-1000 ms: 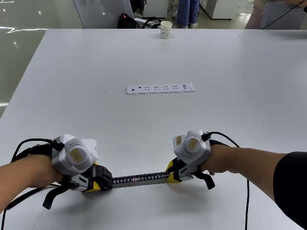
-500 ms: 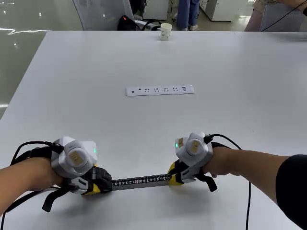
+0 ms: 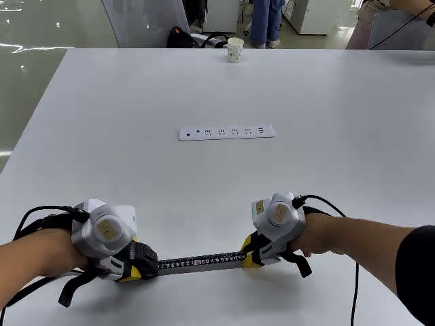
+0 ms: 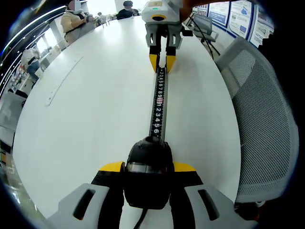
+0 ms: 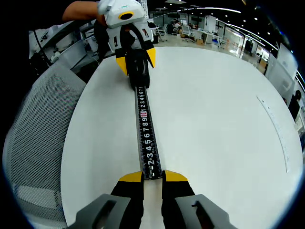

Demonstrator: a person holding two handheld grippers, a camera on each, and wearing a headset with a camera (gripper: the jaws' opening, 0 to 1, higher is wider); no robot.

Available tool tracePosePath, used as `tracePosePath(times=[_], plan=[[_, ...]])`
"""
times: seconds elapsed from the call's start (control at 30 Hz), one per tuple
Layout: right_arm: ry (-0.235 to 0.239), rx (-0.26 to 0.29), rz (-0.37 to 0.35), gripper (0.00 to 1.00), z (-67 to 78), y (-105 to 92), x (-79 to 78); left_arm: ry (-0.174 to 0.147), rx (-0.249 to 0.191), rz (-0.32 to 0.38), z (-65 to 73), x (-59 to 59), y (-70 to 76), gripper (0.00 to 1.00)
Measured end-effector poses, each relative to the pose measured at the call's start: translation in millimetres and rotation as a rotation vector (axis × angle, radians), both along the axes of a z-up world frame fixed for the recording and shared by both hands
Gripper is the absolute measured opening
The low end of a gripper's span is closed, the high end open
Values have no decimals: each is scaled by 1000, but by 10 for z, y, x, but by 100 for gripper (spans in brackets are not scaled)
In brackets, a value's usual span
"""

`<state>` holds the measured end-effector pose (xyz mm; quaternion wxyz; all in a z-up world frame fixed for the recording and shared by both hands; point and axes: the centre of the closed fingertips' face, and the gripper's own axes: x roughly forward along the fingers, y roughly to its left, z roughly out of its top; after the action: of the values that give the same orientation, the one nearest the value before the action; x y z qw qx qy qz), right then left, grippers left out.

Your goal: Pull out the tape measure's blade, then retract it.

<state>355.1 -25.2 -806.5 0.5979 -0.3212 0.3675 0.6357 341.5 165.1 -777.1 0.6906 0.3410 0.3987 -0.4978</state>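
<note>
A black tape measure case (image 3: 144, 259) lies on the white table near its front edge, with my left gripper (image 3: 134, 267) shut around it. Its blade (image 3: 200, 261) runs right, flat along the table, to my right gripper (image 3: 248, 259), which is shut on the blade's tip. In the left gripper view the case (image 4: 148, 167) sits between the yellow-tipped jaws of the left gripper (image 4: 147, 168), and the numbered blade (image 4: 158, 102) stretches to the right gripper (image 4: 162, 61). The right gripper view has the right gripper (image 5: 152, 177) pinching the blade (image 5: 145, 133), with the left gripper (image 5: 137, 61) facing it.
A white power strip (image 3: 226, 132) lies at mid-table and a paper cup (image 3: 234, 49) stands at the far edge. A grey mesh chair (image 4: 259, 119) sits behind the table's near edge. People stand beyond the table's far end.
The right gripper has edged slightly right with the blade tip, so a little more blade is out. The head camera has tilted, shifting the whole picture down.
</note>
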Motion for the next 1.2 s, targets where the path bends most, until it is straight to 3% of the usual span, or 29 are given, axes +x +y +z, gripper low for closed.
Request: tracePosePath(times=[1.2], plan=[[4, -15, -10, 10, 1, -180, 30, 4, 2, 0, 5, 0, -3, 31]])
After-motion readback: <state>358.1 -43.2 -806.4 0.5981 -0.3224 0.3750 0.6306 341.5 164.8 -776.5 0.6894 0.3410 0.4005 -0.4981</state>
